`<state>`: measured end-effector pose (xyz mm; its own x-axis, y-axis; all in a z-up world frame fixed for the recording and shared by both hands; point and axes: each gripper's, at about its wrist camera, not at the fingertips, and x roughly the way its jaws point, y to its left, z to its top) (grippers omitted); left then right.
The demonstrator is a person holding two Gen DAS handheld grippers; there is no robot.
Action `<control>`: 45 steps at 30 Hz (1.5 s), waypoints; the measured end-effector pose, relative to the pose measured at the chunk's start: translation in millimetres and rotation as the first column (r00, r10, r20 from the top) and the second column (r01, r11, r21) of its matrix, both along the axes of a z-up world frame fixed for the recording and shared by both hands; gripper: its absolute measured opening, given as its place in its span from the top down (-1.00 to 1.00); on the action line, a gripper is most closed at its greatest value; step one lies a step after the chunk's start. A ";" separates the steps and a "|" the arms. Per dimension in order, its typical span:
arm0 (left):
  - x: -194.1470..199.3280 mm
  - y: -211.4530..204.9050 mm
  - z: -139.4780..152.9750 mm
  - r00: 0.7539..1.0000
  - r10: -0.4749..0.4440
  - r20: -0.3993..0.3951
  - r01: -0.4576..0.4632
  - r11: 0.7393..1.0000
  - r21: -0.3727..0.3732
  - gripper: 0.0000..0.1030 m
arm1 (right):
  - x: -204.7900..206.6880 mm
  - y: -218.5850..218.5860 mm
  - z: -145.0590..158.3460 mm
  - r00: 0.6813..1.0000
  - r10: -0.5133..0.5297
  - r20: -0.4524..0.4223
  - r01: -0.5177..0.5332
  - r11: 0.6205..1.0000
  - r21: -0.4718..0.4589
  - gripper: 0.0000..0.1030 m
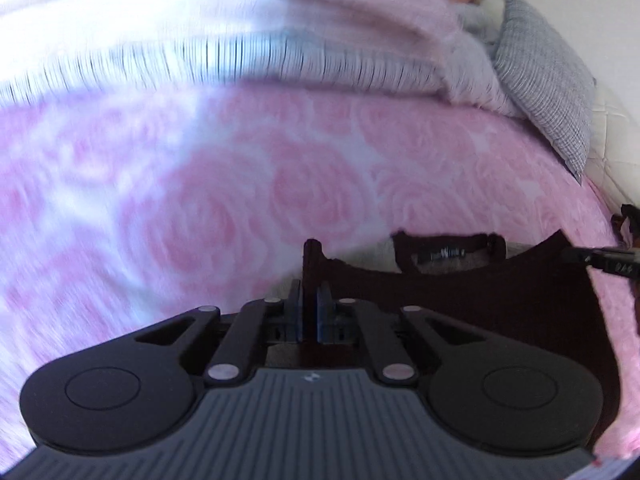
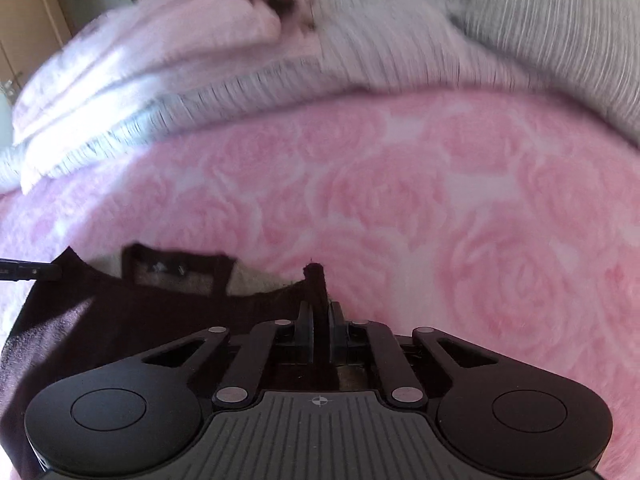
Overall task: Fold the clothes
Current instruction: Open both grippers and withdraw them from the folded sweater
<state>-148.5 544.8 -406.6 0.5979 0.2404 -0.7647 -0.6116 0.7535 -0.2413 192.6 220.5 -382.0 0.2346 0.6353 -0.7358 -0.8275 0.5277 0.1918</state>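
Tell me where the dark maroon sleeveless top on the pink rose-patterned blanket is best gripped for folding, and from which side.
Grip the dark maroon sleeveless top by its two shoulder straps, one per tongs, coming from above at the neckline end. The straps are narrow and stick out past the body, so they pinch easily.

A bed filled most of both views, covered by a pink blanket (image 2: 400,184) patterned with large roses. A paler pink and grey bedding heap (image 2: 192,64) lay bunched along its far side. A grey checked pillow (image 1: 548,80) leaned against a cream wall (image 1: 612,128). In the right wrist view, wooden door frames (image 2: 44,12) stood beyond the bed. Bright daylight washed the bedding at the left.
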 end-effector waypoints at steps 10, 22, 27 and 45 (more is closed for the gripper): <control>19.1 19.7 -7.8 0.997 0.072 -0.027 -0.071 0.997 0.026 0.93 | 20.5 25.6 -3.6 0.998 -0.059 0.029 0.059 0.998 -0.002 0.97; 13.9 22.4 -28.3 0.989 0.116 -0.094 -0.115 0.993 0.008 0.68 | 23.9 30.0 -17.8 0.995 -0.104 0.010 0.105 0.991 -0.079 0.90; 6.4 20.1 -20.4 0.988 0.128 -0.091 -0.127 0.992 0.010 0.64 | 22.9 30.8 -14.5 0.992 -0.126 0.031 0.128 0.986 -0.109 0.28; -162.8 -89.0 15.7 0.952 0.303 -0.048 -0.301 0.894 -0.333 -0.16 | -79.8 -151.6 27.8 0.900 -0.249 -0.356 0.242 0.968 -0.065 0.14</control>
<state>-311.3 455.8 -391.0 0.5413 0.1429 -0.8286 -0.7948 0.4085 -0.4488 112.8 68.9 -354.3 0.0991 0.5767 -0.8109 -0.5481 0.7118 0.4393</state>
